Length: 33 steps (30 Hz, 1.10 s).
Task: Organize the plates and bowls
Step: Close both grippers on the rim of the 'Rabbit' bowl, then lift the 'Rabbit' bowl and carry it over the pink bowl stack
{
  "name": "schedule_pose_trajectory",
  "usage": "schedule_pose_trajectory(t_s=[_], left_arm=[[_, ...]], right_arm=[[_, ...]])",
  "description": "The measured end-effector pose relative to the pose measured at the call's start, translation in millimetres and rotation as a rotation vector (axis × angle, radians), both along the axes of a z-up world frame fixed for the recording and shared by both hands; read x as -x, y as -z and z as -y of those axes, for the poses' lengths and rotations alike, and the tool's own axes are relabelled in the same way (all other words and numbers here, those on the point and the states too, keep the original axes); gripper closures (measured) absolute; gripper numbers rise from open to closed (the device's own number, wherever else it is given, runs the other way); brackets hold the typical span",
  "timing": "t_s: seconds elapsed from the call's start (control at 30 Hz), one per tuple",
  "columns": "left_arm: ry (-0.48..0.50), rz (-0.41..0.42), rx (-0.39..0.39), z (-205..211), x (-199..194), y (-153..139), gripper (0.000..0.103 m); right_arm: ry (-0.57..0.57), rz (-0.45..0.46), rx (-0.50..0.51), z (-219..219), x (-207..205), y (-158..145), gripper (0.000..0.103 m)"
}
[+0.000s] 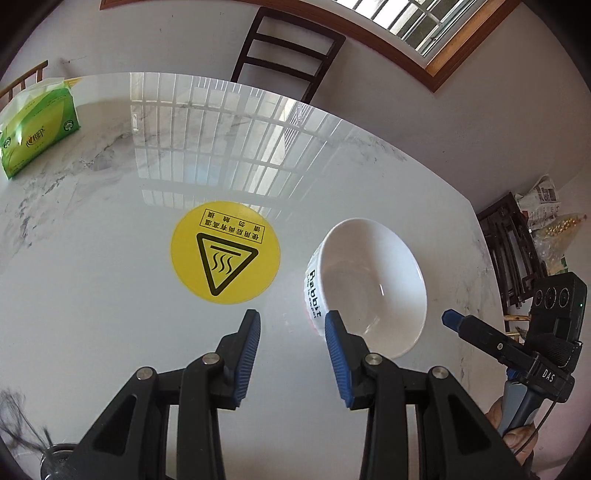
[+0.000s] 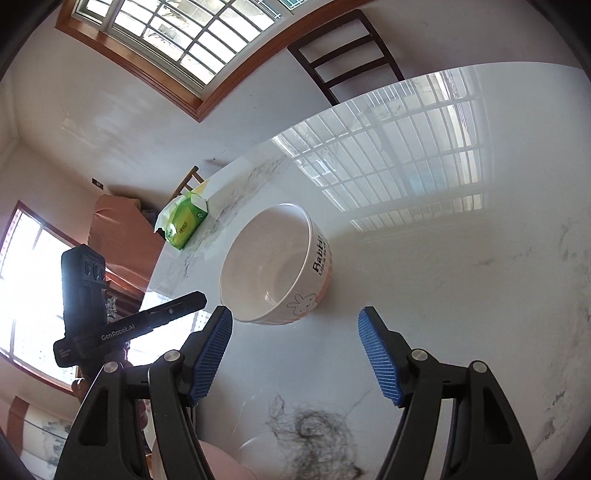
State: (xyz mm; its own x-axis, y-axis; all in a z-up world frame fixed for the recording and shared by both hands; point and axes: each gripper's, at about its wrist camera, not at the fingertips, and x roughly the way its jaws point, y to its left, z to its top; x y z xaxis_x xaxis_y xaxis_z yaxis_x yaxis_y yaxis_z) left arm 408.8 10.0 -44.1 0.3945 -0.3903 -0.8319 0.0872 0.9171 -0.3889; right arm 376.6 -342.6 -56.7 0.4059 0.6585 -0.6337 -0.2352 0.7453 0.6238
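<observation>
Left gripper nearest in its own view: fingers part-way apart, nothing between them, pads over bare table. The right-hand finger tip sits in front of the bowl near its lettered wall; touching or just short, cannot tell.

Right gripper: fingers spread wider, empty, aimed at the same bowl from the opposite side, bowl just beyond the tips, not between them. Dark scribbly mark on the table below the fingers, looks like veining or hair, unclear.

Bowl: upright on the white marble-look table, empty, near the table's edge in the left view, beside the round yellow hot-surface sticker. Glazed ceramic by the look: stiff, fairly heavy for its size, slick, chips or breaks if dropped or knocked. Table is glossy too, so a nudge likely slides it.

Best hold, my guess: pinch the rim wall, one finger inside, one outside, straight down, firm squeeze. Curved glazed wall may slip out of a shallow pinch. Spanning the whole bowl looks too wide for these fingers.

Farther off: green tissue pack at the far table edge, dark chair behind, window. No plates visible.
</observation>
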Motion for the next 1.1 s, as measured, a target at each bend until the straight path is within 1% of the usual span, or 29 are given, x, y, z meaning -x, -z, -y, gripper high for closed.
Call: schedule_pose_trajectory(t_s=[0.07, 0.17, 0.23, 0.33, 0.43, 0.5, 0.53, 0.57, 0.6, 0.7, 0.77, 0.9, 1.1], left_arm=[[0.004, 0.007, -0.007, 4.4, -6.4, -0.8, 0.066], [0.014, 0.008, -0.018, 14.0, -12.4, 0.1, 0.066], [0.025, 0.009, -0.025, 20.7, -13.1, 0.0, 0.066], [0.035, 0.011, -0.056, 31.3, -14.0, 2.0, 0.066], [0.025, 0.002, -0.12, 40.0, -16.2, 8.4, 0.066], [0.015, -0.024, -0.172, 45.3, -16.7, 16.0, 0.066], [0.02, -0.029, -0.163, 46.0, -17.5, 19.4, 0.066], [0.023, -0.039, -0.164, 47.7, -17.8, 23.2, 0.068], [0.024, -0.048, -0.166, 49.1, -18.0, 25.9, 0.084], [-0.004, -0.053, -0.222, 53.9, -13.5, 24.5, 0.089], [0.002, -0.05, -0.251, 56.3, -7.9, 22.7, 0.091], [0.003, -0.058, -0.241, 54.7, 6.6, 12.0, 0.091], [0.004, -0.06, -0.235, 54.0, 41.1, -13.8, 0.091]], right_arm=[[0.002, -0.013, 0.012, -2.0, -11.0, -0.6, 0.033], [-0.002, -0.036, -0.017, -3.3, -24.7, -1.4, 0.033], [0.004, -0.034, 0.002, -4.3, -31.7, -2.8, 0.033], [-0.002, -0.04, 0.031, -10.2, -40.0, -1.9, 0.033], [-0.018, -0.053, 0.066, -16.6, -42.9, 1.1, 0.033], [-0.039, -0.058, 0.078, -21.5, -43.5, 3.2, 0.034], [-0.048, -0.063, 0.094, -24.4, -45.4, 4.4, 0.036], [-0.055, -0.074, 0.105, -27.1, -46.6, 6.5, 0.044], [-0.07, -0.086, 0.11, -29.7, -48.9, 9.7, 0.056], [-0.107, -0.12, 0.149, -39.1, -49.7, 20.3, 0.075], [-0.112, -0.144, 0.124, -38.5, -48.7, 25.5, 0.076], [-0.103, -0.147, 0.12, -33.3, -41.7, 22.8, 0.08], [-0.111, -0.176, 0.07, -28.1, -21.4, 9.4, 0.08]])
